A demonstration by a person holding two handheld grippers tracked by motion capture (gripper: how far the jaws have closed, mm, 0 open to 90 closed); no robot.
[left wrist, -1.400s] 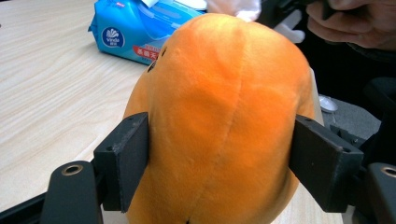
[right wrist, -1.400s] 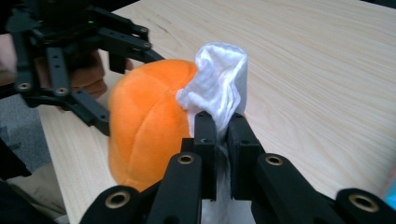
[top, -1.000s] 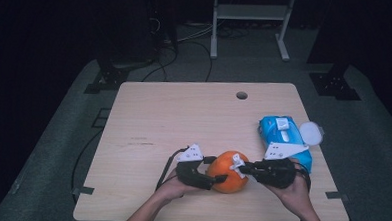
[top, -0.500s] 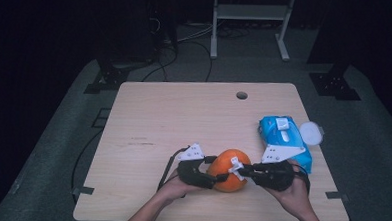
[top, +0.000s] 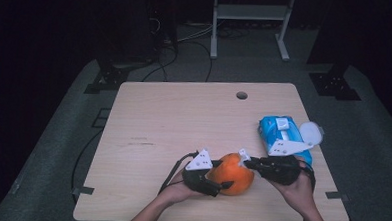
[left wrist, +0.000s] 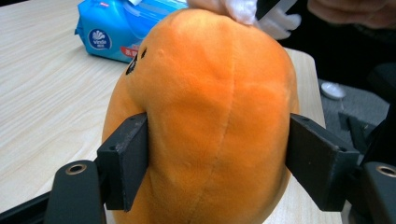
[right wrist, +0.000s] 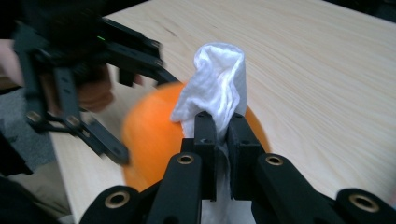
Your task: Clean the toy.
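Plush [top: 231,173], orange, lies near the table's 6 o'clock edge, clamped at its sides between the left gripper's [left wrist: 217,165] black pads, which dent the fabric; those jaws have just been closing a little on it. The right gripper [right wrist: 223,154] has its jaws pinched tight on a white wipe [right wrist: 217,95], whose bunched end touches the top of the plush. In the high view the left gripper [top: 221,177] comes at the plush from 9 o'clock, the right gripper [top: 246,164] from 3 o'clock.

The table [top: 183,120] is pale wood grain with a small round hole [top: 241,95] toward 12 o'clock. Grey floor surrounds it in a dark room, with cables and a metal frame [top: 250,23] beyond.

A blue wipe pack [top: 283,137], lid open, lies at 2 o'clock from the plush, just behind the right hand [top: 295,187].

The plush is rounded, soft, with a seam down its middle and a small dark mark [left wrist: 132,66] near its top.
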